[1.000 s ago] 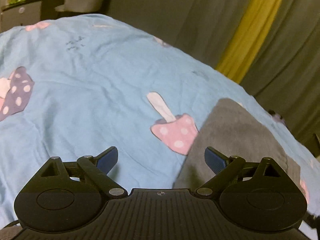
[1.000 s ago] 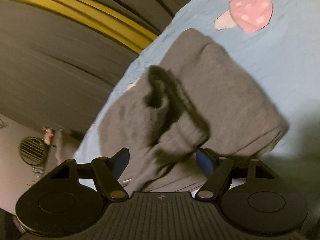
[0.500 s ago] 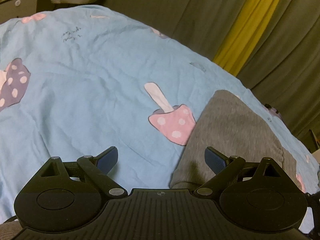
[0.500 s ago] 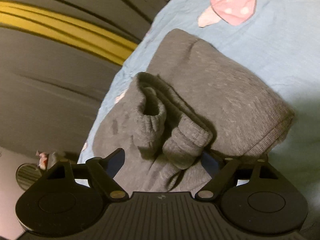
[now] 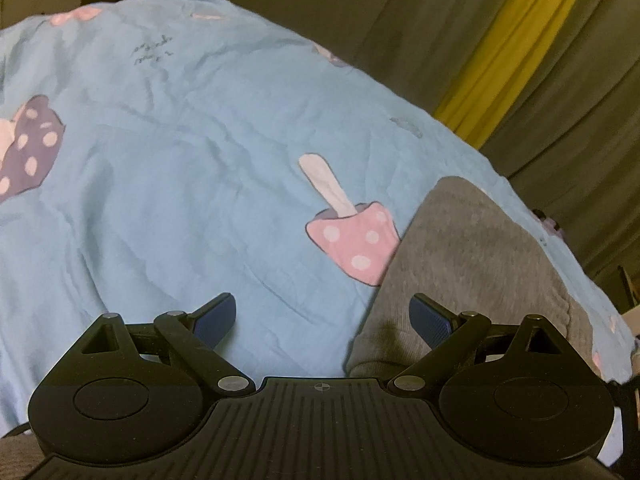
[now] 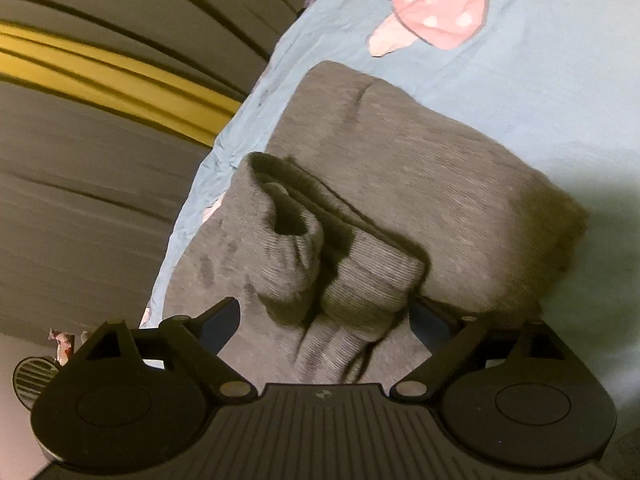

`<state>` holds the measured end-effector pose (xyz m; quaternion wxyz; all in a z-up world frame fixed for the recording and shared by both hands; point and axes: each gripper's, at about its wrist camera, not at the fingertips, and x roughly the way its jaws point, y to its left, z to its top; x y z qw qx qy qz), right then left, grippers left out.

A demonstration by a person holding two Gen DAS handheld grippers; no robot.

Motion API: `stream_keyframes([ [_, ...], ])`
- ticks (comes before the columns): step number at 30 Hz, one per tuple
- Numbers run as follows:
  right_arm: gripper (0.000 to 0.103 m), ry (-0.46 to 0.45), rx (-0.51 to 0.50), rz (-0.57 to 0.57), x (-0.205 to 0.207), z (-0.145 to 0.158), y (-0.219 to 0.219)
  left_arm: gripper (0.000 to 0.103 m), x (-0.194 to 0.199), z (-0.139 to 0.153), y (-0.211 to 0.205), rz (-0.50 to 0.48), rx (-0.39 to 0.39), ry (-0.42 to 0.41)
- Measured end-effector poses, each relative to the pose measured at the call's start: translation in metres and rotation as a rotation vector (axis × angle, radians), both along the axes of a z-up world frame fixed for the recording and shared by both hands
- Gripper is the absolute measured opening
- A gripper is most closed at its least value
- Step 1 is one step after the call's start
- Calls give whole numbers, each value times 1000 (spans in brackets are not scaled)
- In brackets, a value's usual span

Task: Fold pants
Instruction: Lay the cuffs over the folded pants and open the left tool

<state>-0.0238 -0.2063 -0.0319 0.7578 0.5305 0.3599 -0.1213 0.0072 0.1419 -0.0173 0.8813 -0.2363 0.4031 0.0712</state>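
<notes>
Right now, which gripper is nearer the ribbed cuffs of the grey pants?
Right. The right gripper, jaws opening, has the ribbed cuffs between its fingers. The left gripper hovers beside the folded pants' other edge.

Pants (image 6: 420,184): grey ribbed knit cloth, matt. Bedsheet (image 5: 200,160): smooth, creased blue cloth. Gripper bodies were ridged matt black plastic.

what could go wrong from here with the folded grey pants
1. The ribbed cuffs bunch loosely on top of the grey pants; they may spring back and undo the fold as the right gripper, jaws opening around them, lets go.
2. Those cuffs lie between its fingers, so pulling away could snag and drag them.
3. The pants sit near the edge of the blue bedsheet; the open left gripper, close to their corner, might nudge them off.
</notes>
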Motion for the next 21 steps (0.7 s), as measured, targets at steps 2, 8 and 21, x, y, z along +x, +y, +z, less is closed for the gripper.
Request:
stream_keyframes([
  [2,92,0,-4,2,2,-2,0,97,2,-1,0,-2,-2,12],
  [8,63,-12,-17,-16,16,-4,-3,97,2,0,-6,-21,30,5],
  [21,77,-51,-122,79,40,-2,8,97,5,-1,-19,-57,107,7],
])
